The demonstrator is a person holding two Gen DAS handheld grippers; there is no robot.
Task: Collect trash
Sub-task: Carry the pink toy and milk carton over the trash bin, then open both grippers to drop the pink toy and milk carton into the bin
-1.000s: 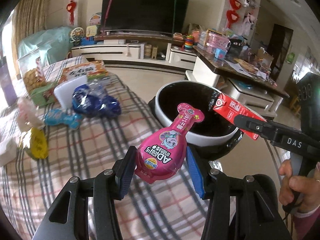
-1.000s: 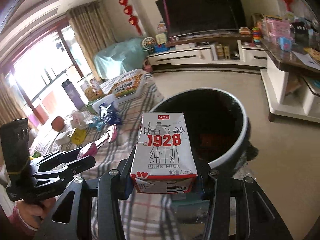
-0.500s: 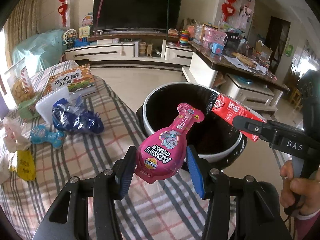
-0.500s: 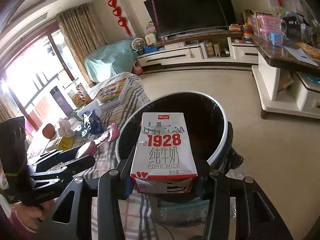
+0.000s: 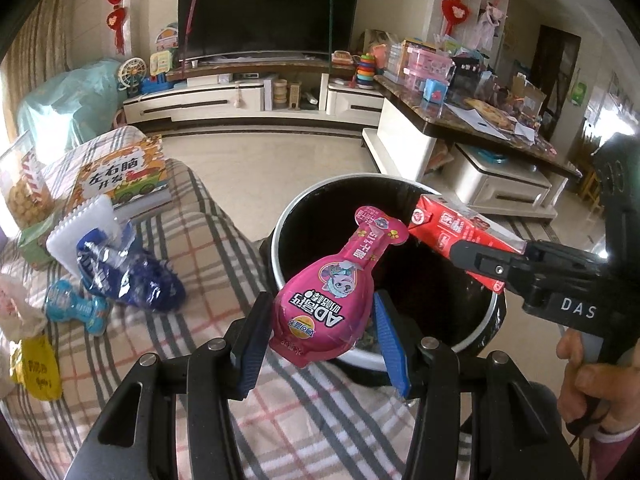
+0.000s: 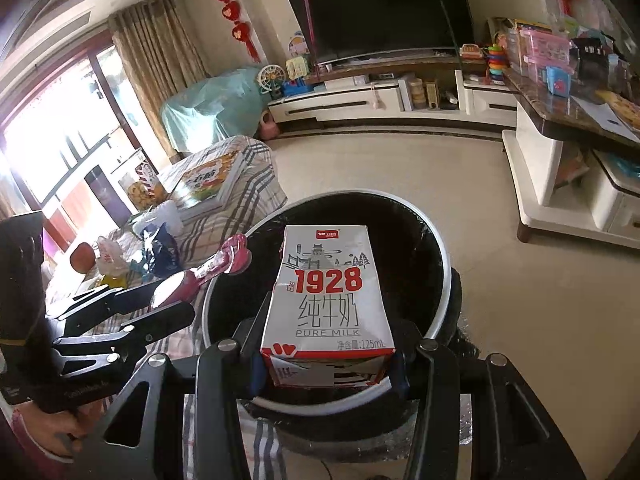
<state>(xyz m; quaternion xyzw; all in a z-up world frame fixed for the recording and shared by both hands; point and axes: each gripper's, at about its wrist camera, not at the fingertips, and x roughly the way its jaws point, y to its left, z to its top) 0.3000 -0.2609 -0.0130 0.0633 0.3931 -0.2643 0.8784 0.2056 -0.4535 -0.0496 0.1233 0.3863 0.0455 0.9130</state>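
Left gripper (image 5: 320, 336): fingers clamped on pink pouch (image 5: 334, 294), its neck jutting over the bin rim. Right gripper (image 6: 326, 354): fingers closed on a white milk carton (image 6: 328, 304), red "1928" print, over the bin's mouth. Black bin (image 5: 472, 344), white-rimmed, just beyond both. Left of the fingers, checked counter (image 5: 152, 360) with blue wrapper (image 5: 132, 276), yellow packet (image 5: 38, 364), book (image 5: 120, 178).

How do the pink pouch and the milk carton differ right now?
The pink pouch is flat, soft and bottle-shaped; the milk carton is a rigid white-and-red box. The left gripper holds the pouch, the right gripper the carton. Both hang over the black bin.
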